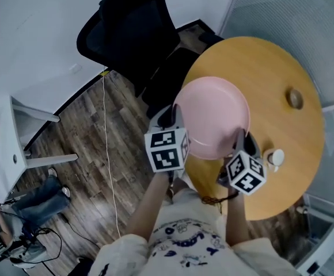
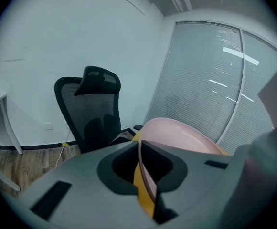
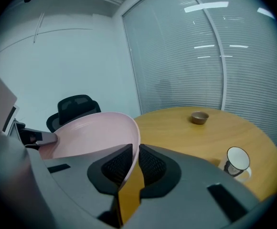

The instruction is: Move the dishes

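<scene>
**Pink plate [image 1: 216, 117] gripped at its rim from two sides, at the left edge of the round table [image 1: 276, 68]**

The left gripper [image 1: 170, 119] is clamped on the plate's left rim. In the left gripper view its jaws stand almost together, with the thin pink edge pinched between the dark pads and the plate's body stretching away to the far right. The right gripper [image 1: 240, 138] bites the near right rim. In the right gripper view the rim runs straight down between the two ribbed pads, which press on it from both sides, and the plate's hollow opens to the left of the jaws.

In the head view the plate lies face up between the two grippers. Most of it is over the yellow wooden tabletop, while its left part juts past the table's edge towards the black office chair [image 1: 132, 22]. Whether its underside touches the tabletop cannot be told.

Two other dishes are on the table. A small brown bowl [image 1: 295, 98] stands upright towards the far right, well apart from the plate. A white cup [image 1: 276, 157] stands just to the right of the right gripper, near the table's near edge.

The chair stands on the wooden floor [image 1: 92, 137] at the far left of the table. A thin pale cable [image 1: 106, 148] trails across the boards, and a white desk [image 1: 6, 148] stands further left. A glass wall with blinds [image 2: 210, 80] runs behind the table.
</scene>
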